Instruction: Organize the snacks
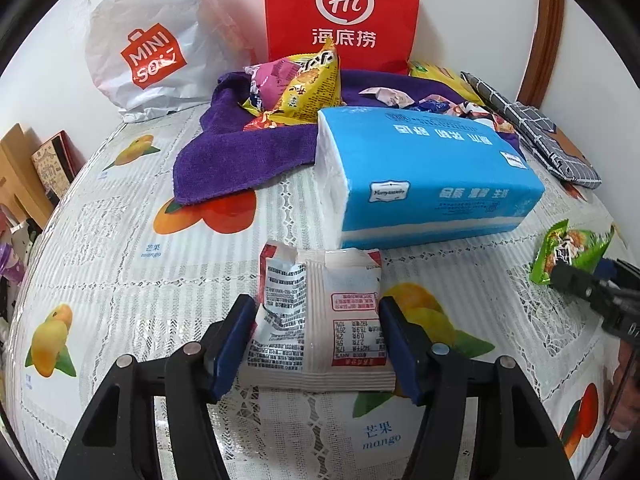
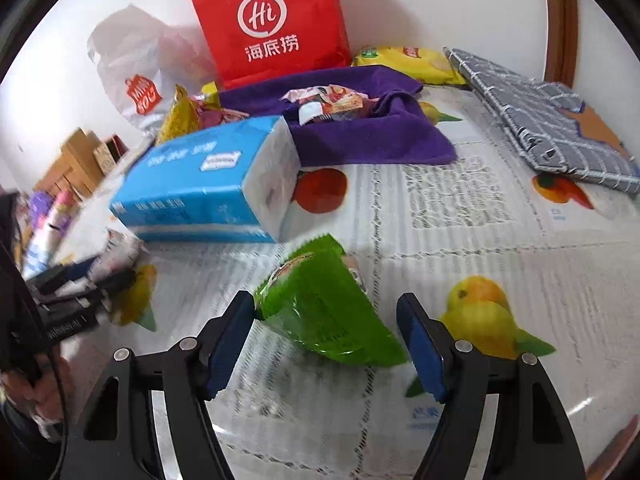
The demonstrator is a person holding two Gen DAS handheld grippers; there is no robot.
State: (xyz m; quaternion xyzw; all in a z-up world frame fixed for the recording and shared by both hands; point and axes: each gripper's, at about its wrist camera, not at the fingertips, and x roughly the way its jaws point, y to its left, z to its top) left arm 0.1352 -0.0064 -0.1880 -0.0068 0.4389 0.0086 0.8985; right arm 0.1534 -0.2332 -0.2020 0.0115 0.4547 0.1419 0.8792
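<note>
A white snack packet (image 1: 320, 320) with red-bordered print lies on the fruit-print tablecloth (image 1: 120, 280). My left gripper (image 1: 316, 302) is shut on it, both blue pads against its sides, and its left edge is crumpled. A green snack packet (image 2: 324, 312) lies tilted between the fingers of my right gripper (image 2: 325, 297). The left pad touches its corner and a gap shows at the right pad, so that gripper is open. The left wrist view shows the green packet (image 1: 572, 252) and the right gripper (image 1: 580, 284) at the right edge.
A blue tissue pack (image 1: 420, 176) lies just behind both packets. Beyond it a purple towel (image 1: 240, 152) holds several snack packets (image 1: 304, 84). A red paper bag (image 1: 344, 12), a white shopping bag (image 1: 152, 40), a yellow chip bag (image 2: 408, 60) and a grey checked cloth (image 2: 540, 120) line the back.
</note>
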